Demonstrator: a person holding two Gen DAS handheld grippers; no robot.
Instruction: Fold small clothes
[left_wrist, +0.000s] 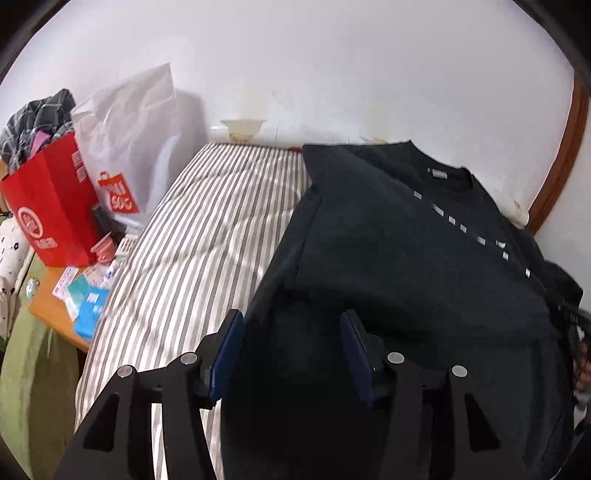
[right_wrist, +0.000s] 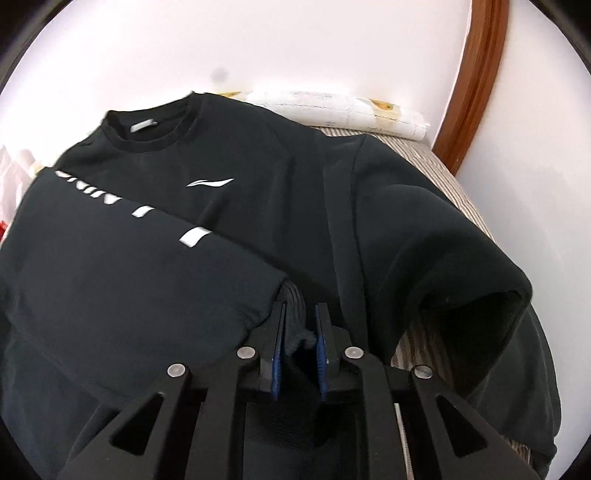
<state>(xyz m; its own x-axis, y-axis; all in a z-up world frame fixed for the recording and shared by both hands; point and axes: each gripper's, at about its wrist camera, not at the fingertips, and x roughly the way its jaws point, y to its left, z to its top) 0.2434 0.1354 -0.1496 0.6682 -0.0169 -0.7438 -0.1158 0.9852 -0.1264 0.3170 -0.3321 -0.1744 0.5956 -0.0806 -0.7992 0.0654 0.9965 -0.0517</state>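
Striped bed | black sweatshirt beneath both | left tongs agape, empty | right tongs pinching its cuff

We see a black long-sleeved cotton sweatshirt bearing a white swoosh logo on the chest, broken white block lettering across a folded sleeve and a small grey label inside the neck, and it lies on a quilted bedcover of grey and white stripes. Beside the bed we find a glossy red paper carrier bag with a white round emblem, a white plastic shopping bag with a red printed logo, and a dark grey checked garment with a touch of pink. Both tools have black frames with deep blue pads, the wall is plain white, and the curved wooden frame is reddish brown.
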